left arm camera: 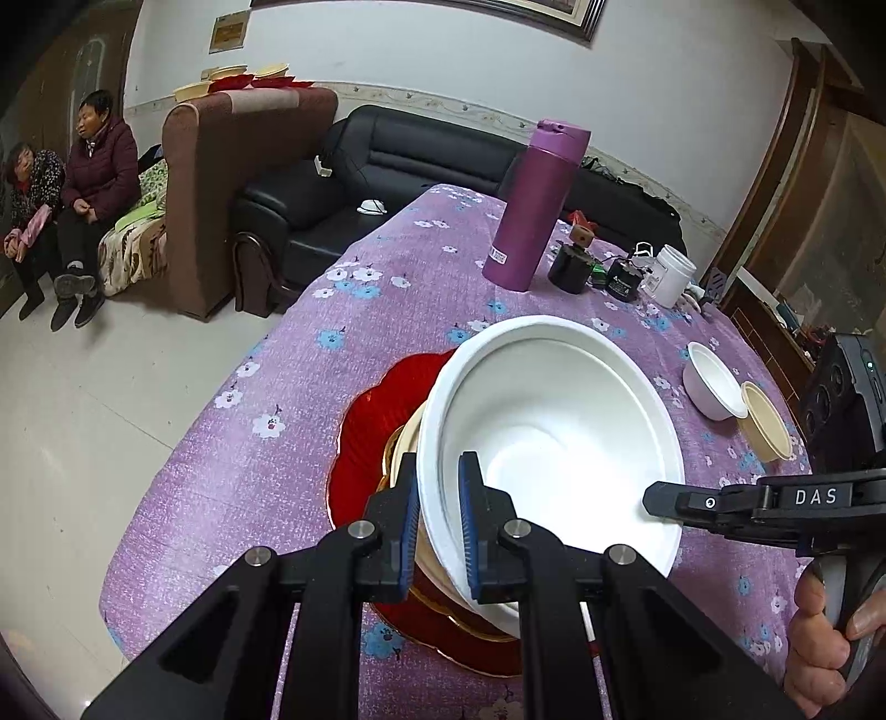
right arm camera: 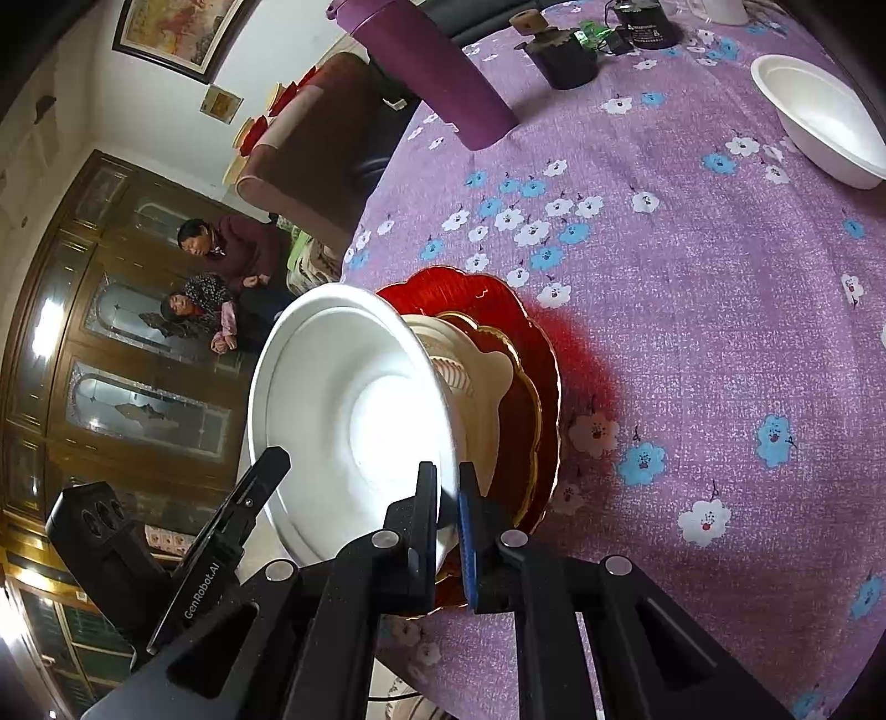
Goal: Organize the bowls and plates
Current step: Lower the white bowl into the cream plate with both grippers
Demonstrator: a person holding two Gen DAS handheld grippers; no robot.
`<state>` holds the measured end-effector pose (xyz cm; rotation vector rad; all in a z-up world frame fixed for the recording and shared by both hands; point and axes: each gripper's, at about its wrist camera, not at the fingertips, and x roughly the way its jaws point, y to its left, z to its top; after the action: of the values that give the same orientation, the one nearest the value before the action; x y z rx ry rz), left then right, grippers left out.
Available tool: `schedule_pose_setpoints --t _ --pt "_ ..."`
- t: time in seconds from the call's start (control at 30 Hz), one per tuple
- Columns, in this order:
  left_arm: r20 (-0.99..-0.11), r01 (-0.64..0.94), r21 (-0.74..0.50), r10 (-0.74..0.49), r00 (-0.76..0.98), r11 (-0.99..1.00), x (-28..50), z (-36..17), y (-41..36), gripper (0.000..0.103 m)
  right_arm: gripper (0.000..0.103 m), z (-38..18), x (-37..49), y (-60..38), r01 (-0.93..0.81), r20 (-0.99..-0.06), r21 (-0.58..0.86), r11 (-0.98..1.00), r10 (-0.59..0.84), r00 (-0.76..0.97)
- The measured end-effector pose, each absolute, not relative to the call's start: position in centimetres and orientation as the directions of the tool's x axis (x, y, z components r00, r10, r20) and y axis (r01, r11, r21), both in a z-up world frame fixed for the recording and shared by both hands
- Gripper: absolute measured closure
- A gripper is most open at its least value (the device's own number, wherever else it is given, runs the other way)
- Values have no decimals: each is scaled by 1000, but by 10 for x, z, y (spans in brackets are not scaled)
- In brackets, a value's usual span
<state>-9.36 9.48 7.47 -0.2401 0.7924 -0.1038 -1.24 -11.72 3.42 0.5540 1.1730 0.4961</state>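
White bowl [left arm camera: 554, 421] was pinched at opposite rim pts by both tongs, L gripper [left arm camera: 440, 520] & R gripper [right arm camera: 448, 526], jaws nearly closed; we judged two-sided hold kept it steady over red plate [left arm camera: 376, 421] stack.

Room, domestic sitting area. Walls [left arm camera: 443, 50]: white, with a patterned border strip at mid height. Framed picture [right arm camera: 177, 33]: dark frame, hung high; a small yellowish plaque [left arm camera: 228, 33] beside it. Floor [left arm camera: 83, 399]: pale glossy tiles. Brown armchair [left arm camera: 232, 183]: tall back with lighter trim, standing just beside a black leather sofa [left arm camera: 354, 183]. Two seated people [left arm camera: 72, 194] on a patterned covered seat near the armchair. Dark wooden cabinet [right arm camera: 111, 343]: glazed doors with frosted decorative panels, reflecting bright light. Wooden furniture [left arm camera: 819, 194] on the far side of the table. Table [left arm camera: 310, 387]: purple cloth printed with white and blue flowers.
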Motion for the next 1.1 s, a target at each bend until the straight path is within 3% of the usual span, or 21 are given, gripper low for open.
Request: schedule_pose_setpoints --t 0.37,0.73,1.1 --pt "-696 -14 -250 -170 697 968 -91 73 98 91 92 30 -4 -114 -78 -729 618 782 608 314" --pt "-687 -17 -247 -163 708 969 -92 76 98 91 77 33 -7 -123 -87 -730 605 791 596 334" --pt "-665 28 -229 -177 725 973 -99 89 82 89 76 42 -23 -157 -65 -686 650 757 621 380"
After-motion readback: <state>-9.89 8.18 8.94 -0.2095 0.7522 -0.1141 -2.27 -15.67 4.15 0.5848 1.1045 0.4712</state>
